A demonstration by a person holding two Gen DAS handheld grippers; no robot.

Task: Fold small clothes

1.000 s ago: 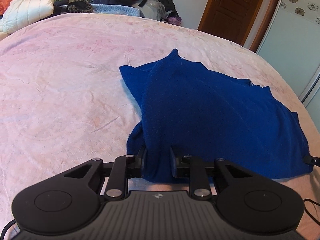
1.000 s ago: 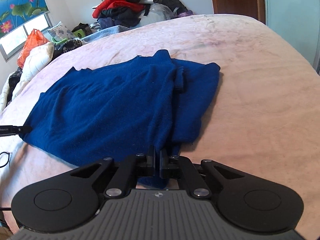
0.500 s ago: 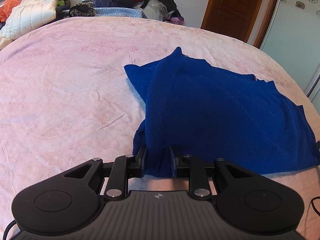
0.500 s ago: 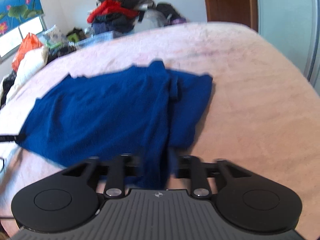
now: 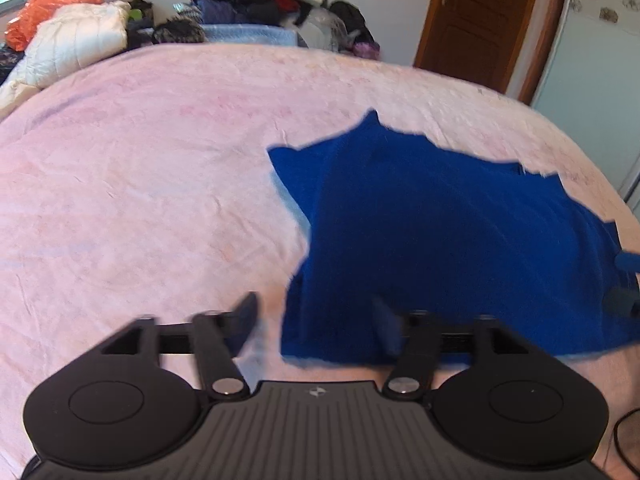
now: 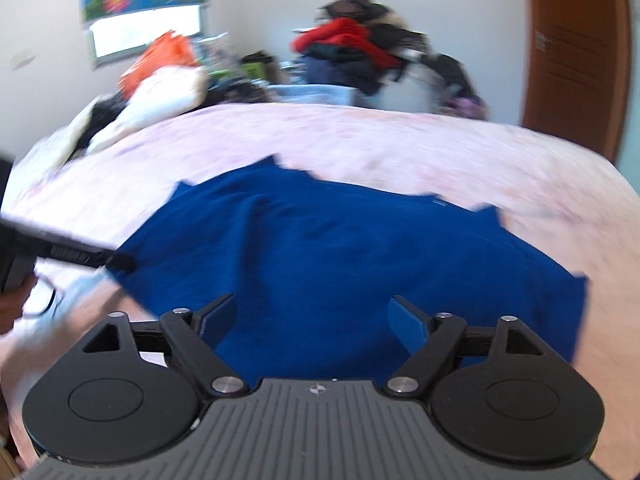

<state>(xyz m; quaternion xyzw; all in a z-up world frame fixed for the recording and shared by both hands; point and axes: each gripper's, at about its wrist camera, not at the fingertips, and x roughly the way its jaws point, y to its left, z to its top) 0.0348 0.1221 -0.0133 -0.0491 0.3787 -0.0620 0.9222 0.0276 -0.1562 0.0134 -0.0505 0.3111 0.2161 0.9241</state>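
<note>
Left wrist view: blue garment (image 5: 460, 240) just ahead of the left gripper (image 5: 316, 320), jaws opening, near edge loose between them.

The left gripper (image 5: 316, 322) pointed down toward the bed's near edge, its jaws opening, the pads pressing on nothing. The right gripper (image 6: 312, 320) also angled downward, jaws opening wide with nothing clamped between its fingers (image 6: 406, 320).

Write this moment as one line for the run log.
left gripper: opening, nothing gripped | right gripper: opening, nothing gripped | blue sweater: lies partly folded on pink bed cover
</note>
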